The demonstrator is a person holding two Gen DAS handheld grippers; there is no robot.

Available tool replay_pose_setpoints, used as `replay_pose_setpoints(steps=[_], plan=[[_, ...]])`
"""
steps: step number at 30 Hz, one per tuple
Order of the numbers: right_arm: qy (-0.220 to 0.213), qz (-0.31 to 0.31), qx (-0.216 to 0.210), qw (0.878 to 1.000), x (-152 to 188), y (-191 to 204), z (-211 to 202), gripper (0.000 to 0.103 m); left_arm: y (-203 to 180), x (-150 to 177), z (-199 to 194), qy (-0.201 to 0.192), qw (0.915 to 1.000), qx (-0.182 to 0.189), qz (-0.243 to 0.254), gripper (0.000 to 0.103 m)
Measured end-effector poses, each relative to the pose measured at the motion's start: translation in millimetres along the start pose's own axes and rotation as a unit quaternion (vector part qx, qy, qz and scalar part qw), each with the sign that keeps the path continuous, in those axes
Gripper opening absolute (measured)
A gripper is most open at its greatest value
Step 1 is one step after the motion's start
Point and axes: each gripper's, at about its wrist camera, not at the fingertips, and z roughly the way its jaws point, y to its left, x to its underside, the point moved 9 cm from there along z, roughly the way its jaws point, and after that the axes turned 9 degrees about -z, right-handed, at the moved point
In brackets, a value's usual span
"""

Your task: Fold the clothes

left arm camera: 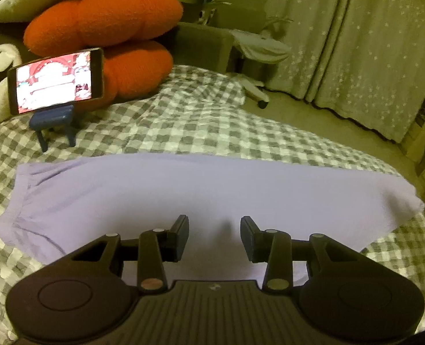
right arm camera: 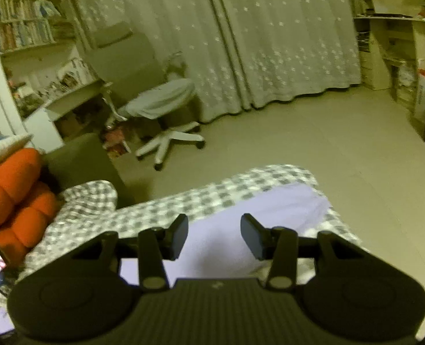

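Observation:
A pale lilac garment (left arm camera: 183, 195) lies flat across the grey-and-white checked bedspread (left arm camera: 183, 120), with a gathered waistband at its left end. My left gripper (left arm camera: 214, 237) hovers over the garment's near edge, open, nothing between its fingers. In the right wrist view the same lilac garment (right arm camera: 270, 210) reaches toward the bed's corner. My right gripper (right arm camera: 214, 235) hangs above it, open and empty, pointing toward the floor beyond the bed.
A phone (left arm camera: 55, 80) on a small blue stand (left arm camera: 54, 123) sits at the back left, in front of orange cushions (left arm camera: 103, 20). Beyond the bed stand an office chair (right arm camera: 160, 100), starred curtains (right arm camera: 255, 43) and shelves (right arm camera: 399, 43). The bed edge (right arm camera: 341, 230) drops off at right.

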Motion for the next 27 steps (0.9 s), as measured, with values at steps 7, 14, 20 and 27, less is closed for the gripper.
replay_pose_setpoints(steps=[7,14,20,27], plan=[[0.038,0.029,0.016,0.999,39,-44,48,0.043,16,1,15,-0.008,0.999,-0.043,0.006,0.039],[0.07,0.085,0.04,0.993,52,-89,87,0.051,14,3,21,-0.009,0.9988,-0.045,0.015,0.039],[0.079,0.092,0.034,0.992,45,-97,97,0.054,11,5,25,-0.013,0.9983,-0.051,0.027,0.039],[0.094,0.089,0.03,0.991,49,-106,101,0.055,10,5,28,-0.018,0.9978,-0.054,0.033,0.039]])
